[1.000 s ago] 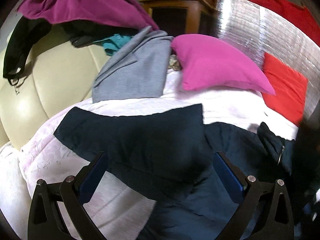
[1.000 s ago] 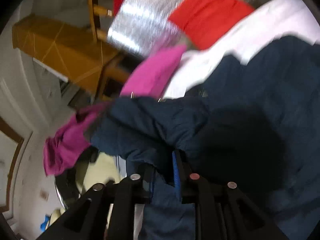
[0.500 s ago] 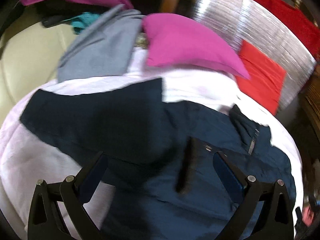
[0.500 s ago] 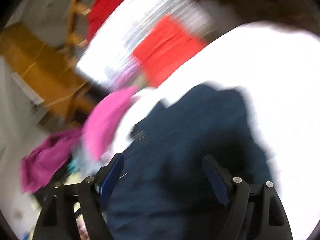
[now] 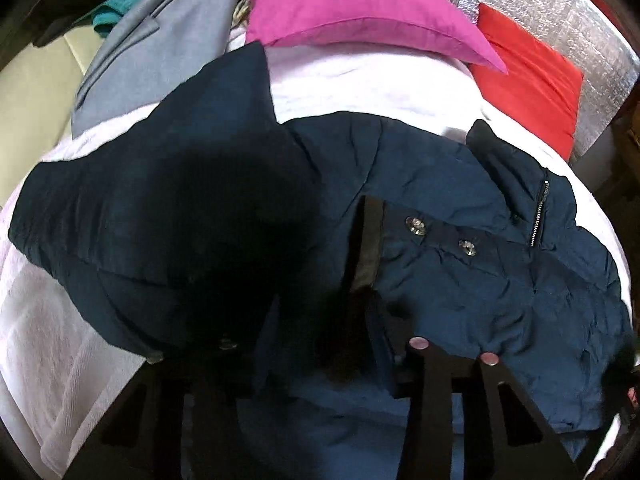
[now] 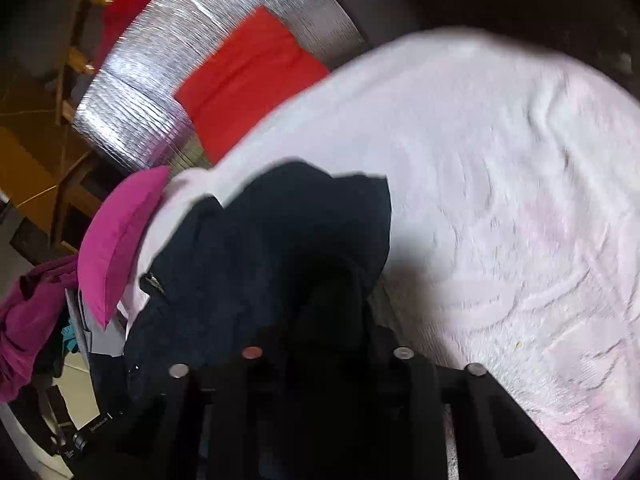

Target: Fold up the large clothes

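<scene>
Your navy jacket (image 5: 460, 264) lies on the white bed cover (image 6: 500, 208), one sleeve spread, no fold made yet. The left gripper (image 5: 320, 344) has its jaws pinched on its hem; the right gripper (image 6: 320, 332) seems clamped too, though shadow hides it.

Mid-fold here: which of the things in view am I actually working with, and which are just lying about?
In the job:
navy jacket, spread on the white blanket
left gripper, closed on the jacket's fabric
right gripper, closed on its dark cloth

Lying about:
magenta pillow
red cushion
grey garment
teal cloth
silver foil panel
purple garment
</scene>
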A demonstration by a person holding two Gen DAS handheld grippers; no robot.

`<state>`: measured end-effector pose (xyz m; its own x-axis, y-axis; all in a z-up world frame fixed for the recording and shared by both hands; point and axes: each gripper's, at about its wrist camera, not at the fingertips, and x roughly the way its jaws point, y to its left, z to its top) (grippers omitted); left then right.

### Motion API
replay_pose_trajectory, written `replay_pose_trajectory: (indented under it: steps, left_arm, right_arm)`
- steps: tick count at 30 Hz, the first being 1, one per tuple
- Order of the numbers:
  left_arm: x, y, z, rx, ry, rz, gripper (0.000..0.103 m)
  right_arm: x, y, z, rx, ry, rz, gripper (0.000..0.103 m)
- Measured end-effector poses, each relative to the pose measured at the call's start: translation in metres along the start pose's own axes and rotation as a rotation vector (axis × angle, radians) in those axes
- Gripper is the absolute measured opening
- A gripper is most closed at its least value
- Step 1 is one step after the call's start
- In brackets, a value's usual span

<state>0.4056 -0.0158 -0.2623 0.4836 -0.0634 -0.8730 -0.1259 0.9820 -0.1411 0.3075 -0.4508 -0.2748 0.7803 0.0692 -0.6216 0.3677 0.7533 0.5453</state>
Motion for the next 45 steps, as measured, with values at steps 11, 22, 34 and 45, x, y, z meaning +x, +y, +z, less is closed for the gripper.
replay_pose_trajectory:
  steps: [11, 22, 34, 45]
  left_arm:
    - [-0.007, 0.008, -0.004, -0.006, 0.029, -0.01, 0.043]
    - [-0.071, 0.09, 0.003, -0.119, -0.041, -0.158, 0.065]
    - [-0.039, 0.25, 0.02, -0.581, 0.011, -0.141, 0.072]
    - [0.0, 0.304, 0.015, -0.877, -0.052, -0.258, 0.07]
  right_arm:
    - [-0.019, 0.002, -0.005, -0.012, -0.02, -0.155, 0.071]
    - [-0.021, 0.127, -0.056, -0.263, 0.022, 0.07, 0.059]
    - [0.066, 0.184, -0.107, -0.317, 0.274, 0.039, 0.041]
    - [-0.008, 0.172, -0.116, -0.357, 0.143, 0.17, 0.041]
